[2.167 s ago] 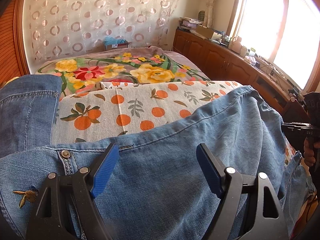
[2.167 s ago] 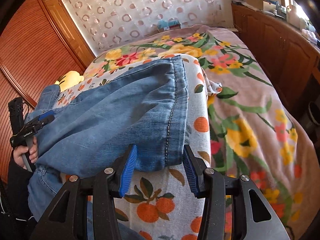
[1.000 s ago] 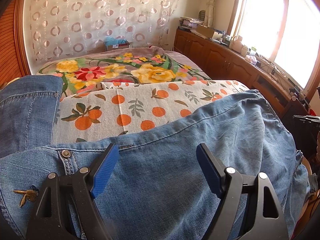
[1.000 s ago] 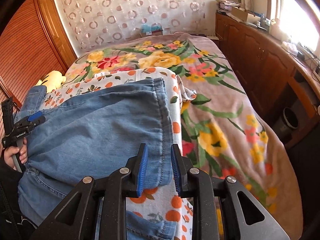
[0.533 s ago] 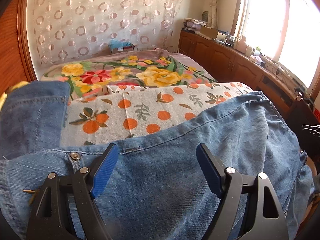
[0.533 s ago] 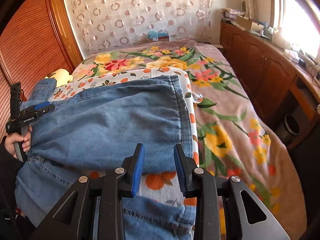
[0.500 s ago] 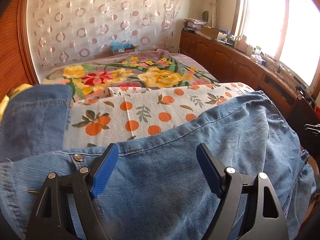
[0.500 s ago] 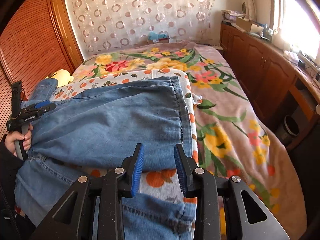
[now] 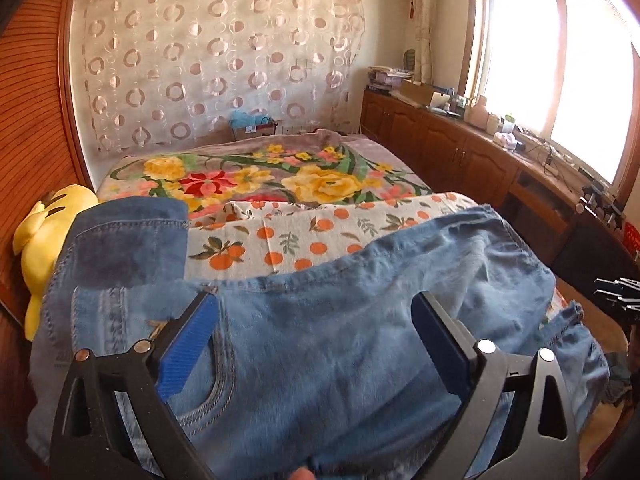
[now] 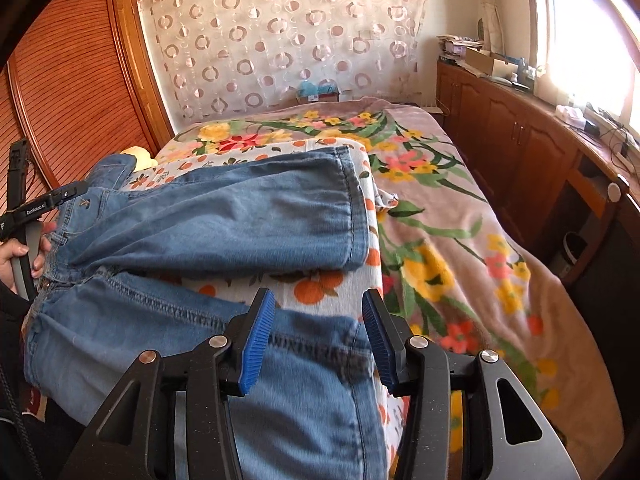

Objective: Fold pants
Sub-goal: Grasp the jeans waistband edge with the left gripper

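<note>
While one pair of blue jeans (image 10: 224, 216) lies across the orange-print sheet (image 10: 320, 284) on one floral blanket (image 10: 460, 216), the left gripper (image 9: 314, 332), at nine o'clock, has just spread its jaws wide above the denim; the right gripper (image 10: 318, 332), at six o'clock, has just been opening, pinching nothing.

Black tool (image 10: 318, 336) frames; ribbed blue pads (image 10: 258, 338); silver screws; white lettering on the left tool (image 10: 48, 204).
</note>
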`<state>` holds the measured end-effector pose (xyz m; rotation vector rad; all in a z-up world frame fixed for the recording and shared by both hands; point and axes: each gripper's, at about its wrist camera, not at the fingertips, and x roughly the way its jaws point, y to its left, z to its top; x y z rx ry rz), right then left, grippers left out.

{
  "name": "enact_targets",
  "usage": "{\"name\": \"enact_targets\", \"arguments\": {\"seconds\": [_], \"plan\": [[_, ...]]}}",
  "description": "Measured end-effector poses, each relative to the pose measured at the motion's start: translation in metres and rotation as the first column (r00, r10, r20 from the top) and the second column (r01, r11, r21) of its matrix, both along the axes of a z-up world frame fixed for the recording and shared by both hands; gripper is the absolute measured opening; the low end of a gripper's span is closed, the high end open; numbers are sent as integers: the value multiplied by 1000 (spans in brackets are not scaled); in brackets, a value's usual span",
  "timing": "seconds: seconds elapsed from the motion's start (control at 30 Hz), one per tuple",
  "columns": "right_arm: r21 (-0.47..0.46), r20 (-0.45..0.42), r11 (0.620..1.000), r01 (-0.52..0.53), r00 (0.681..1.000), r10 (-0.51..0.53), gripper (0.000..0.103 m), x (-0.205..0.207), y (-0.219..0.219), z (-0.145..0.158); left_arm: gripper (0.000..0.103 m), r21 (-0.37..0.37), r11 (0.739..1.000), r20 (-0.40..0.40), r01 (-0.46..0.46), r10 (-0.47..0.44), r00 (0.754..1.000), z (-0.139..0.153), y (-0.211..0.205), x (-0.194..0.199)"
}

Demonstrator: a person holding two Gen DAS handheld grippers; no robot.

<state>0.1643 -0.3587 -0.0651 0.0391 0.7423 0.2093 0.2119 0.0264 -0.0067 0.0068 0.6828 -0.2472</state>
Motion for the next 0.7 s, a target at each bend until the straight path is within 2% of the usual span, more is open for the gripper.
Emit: {"name": "enact_targets", "arguments": {"seconds": [0.17, 0.27, 0.47, 0.7], "plan": [[5, -9, 1000, 2, 1000, -1, 48, -19, -1, -7, 97, 43, 999, 5, 17, -17, 1000, 2, 1, -44], [0, -15, 1000, 3, 1000, -3, 48, -33, -2, -12, 97, 43, 999, -1, 9, -9, 1000, 2, 9, -75], [-1, -8, 1000, -2, 1000, 2, 48, -67, -4, -15, 97, 67, 996, -14, -61, 62, 998, -4, 38, -138], [-21, -37, 1000, 0, 999, -1, 48, -81, -3, -17, 97, 84, 986, -89, -146, 154, 984, -30, 75, -193]]}}
